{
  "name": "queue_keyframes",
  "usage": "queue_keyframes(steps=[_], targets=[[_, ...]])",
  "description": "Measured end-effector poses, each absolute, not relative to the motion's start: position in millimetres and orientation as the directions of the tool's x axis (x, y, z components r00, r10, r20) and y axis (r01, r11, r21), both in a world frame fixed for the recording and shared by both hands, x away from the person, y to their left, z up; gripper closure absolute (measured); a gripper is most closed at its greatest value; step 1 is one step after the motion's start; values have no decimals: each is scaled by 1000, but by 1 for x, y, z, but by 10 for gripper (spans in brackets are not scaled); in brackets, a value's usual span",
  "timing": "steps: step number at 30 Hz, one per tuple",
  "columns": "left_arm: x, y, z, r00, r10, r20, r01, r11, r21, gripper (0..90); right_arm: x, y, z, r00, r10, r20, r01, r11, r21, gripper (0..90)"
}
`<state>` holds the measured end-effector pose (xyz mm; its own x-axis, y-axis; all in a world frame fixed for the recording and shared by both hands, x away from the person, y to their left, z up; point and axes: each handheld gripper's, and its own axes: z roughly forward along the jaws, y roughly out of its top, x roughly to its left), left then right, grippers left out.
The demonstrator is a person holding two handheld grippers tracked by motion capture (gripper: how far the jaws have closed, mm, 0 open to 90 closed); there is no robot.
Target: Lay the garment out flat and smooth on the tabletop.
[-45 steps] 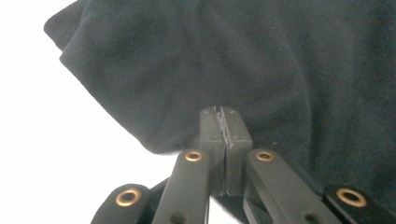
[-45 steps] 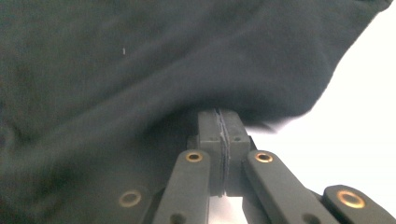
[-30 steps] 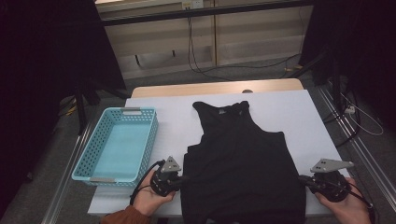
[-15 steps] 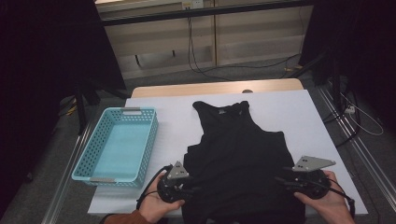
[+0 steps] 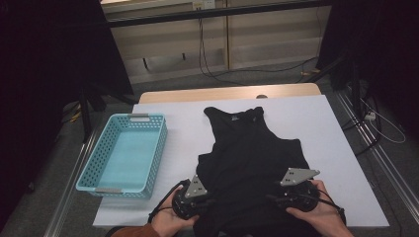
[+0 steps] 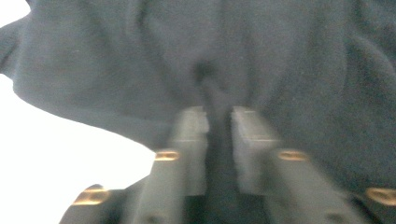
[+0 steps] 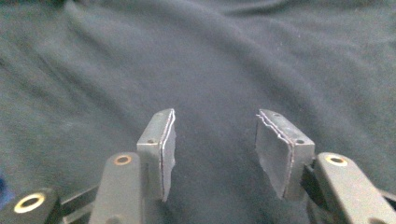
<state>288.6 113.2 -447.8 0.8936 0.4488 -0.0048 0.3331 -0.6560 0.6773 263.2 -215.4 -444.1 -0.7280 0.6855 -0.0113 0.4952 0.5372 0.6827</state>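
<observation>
Top (image 5: pixel 247 163) flat at bench (image 5: pixel 341 148) near edge; left hand-held gripper (image 6: pixel 219 122) just closing, pinching hem to fold; right hand-held gripper (image 7: pixel 215 140) spread above cloth, nothing gripped.

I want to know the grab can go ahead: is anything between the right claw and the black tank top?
Nothing visible. The right claw stands open directly over the black tank top, with only bare cloth between its pads.
</observation>
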Motion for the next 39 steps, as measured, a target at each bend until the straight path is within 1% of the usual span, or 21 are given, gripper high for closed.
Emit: queue_keyframes(steps=[1, 2, 3, 4, 5, 7, 8, 9, 10, 14, 20, 24, 32, 39], targets=[[288, 112, -447, 895, 447, 1, 330, -661, 674, 840, 264, -214, -447, -733, 680, -19, 499, 556, 665, 519], [288, 112, -446, 902, 431, 20, 312, -683, 661, 849, 265, -214, -449, -740, 673, -13, 506, 568, 650, 537], [288, 111, -445, 904, 427, 26, 307, -692, 654, 855, 265, -214, -449, -745, 667, -2, 504, 565, 653, 546], [290, 112, -445, 903, 430, 7, 320, -684, 656, 860, 266, -214, -449, -746, 666, -3, 506, 569, 649, 556], [291, 113, -444, 897, 442, -9, 339, -674, 657, 864, 266, -213, -449, -752, 660, 0, 501, 571, 651, 590], [292, 118, -443, 898, 440, 3, 333, -685, 648, 865, 266, -211, -448, -763, 647, 13, 498, 574, 649, 737], [292, 120, -443, 892, 453, -2, 346, -678, 649, 866, 266, -209, -448, -770, 637, 15, 493, 580, 648, 821], [292, 124, -443, 889, 458, -7, 353, -676, 647, 865, 266, -208, -448, -778, 628, 24, 491, 583, 647, 882], [293, 127, -443, 885, 465, -9, 360, -672, 647, 866, 266, -206, -448, -779, 627, 23, 489, 584, 647, 900], [294, 137, -441, 882, 471, -12, 366, -669, 647, 865, 262, -204, -447, -780, 625, 6, 483, 596, 641, 900], [288, 138, -441, 888, 458, -26, 358, -656, 664, 864, 249, -205, -445, -795, 606, 34, 486, 602, 633, 900], [286, 138, -441, 894, 448, -13, 344, -667, 661, 862, 242, -206, -445, -802, 596, 49, 486, 602, 633, 900], [277, 145, -439, 901, 431, -44, 350, -664, 661, 861, 228, -202, -445, -813, 580, 60, 481, 609, 631, 900], [263, 146, -439, 907, 413, -80, 361, -665, 654, 859, 223, -201, -445, -819, 569, 74, 480, 608, 632, 900]])
